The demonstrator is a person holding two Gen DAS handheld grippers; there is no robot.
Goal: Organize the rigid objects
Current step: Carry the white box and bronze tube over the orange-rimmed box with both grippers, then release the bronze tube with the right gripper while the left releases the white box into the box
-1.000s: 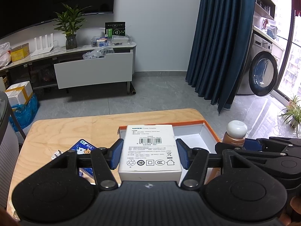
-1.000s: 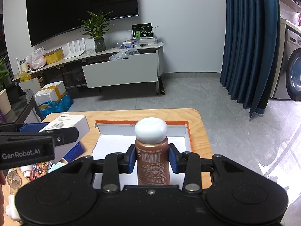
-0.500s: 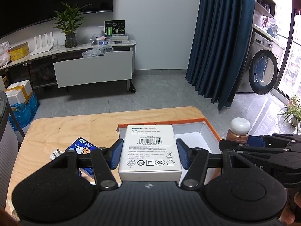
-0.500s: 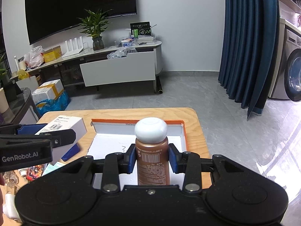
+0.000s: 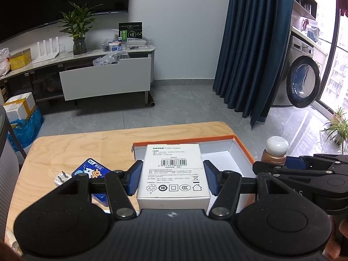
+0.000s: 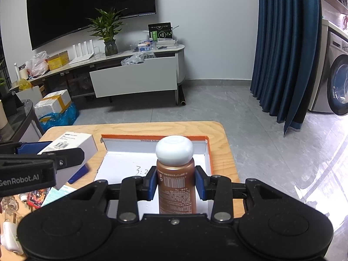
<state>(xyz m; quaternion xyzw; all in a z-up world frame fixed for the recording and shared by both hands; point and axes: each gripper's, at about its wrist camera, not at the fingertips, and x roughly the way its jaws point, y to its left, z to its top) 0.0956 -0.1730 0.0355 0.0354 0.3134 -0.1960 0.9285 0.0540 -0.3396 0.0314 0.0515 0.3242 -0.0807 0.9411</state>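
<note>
White adapter box (image 5: 174, 169) in my left hand-held gripper (image 5: 173, 179), brown bottle (image 6: 176, 182) clamped in my right hand-held gripper (image 6: 176, 182), both poised over the orange-rimmed tray (image 6: 207, 152) at centre frame, I judge lowering comes next.

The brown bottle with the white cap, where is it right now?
The brown bottle stands upright, clamped in the right gripper above the open orange-edged box; in the left wrist view it shows at far right.
</note>
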